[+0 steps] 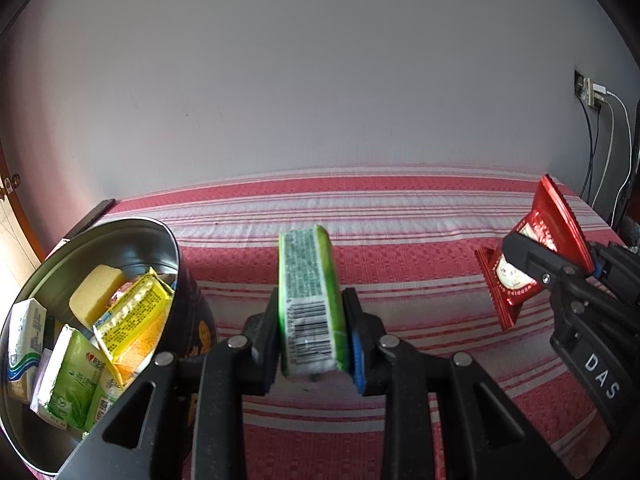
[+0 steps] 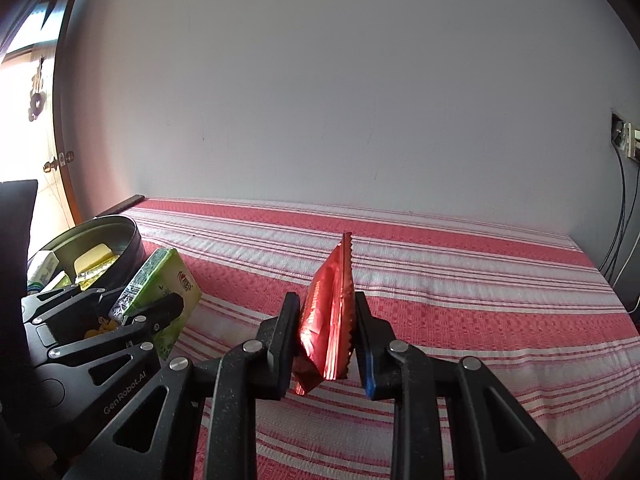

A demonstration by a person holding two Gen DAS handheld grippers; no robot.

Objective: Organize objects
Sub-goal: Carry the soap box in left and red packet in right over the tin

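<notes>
My left gripper [image 1: 312, 336] is shut on a green tissue pack [image 1: 310, 300], held on edge above the striped cloth, barcode side up. The same pack [image 2: 168, 292] shows at the left of the right wrist view, with the left gripper [image 2: 156, 312] clamped around it. My right gripper [image 2: 326, 340] is shut on a red foil snack packet [image 2: 326, 320], lifted off the cloth; in the left wrist view that packet [image 1: 524, 256] hangs at the far right in the right gripper [image 1: 556, 264]. A dark round tin [image 1: 176, 252] at the left holds several packets and a yellow sponge.
A red and white striped cloth [image 1: 400, 216] covers the table up to a plain grey wall. The tin [image 2: 132, 240] stands at the table's left edge. A wall socket with cables [image 1: 592, 96] hangs at the right. A wooden door frame lies beyond the left edge.
</notes>
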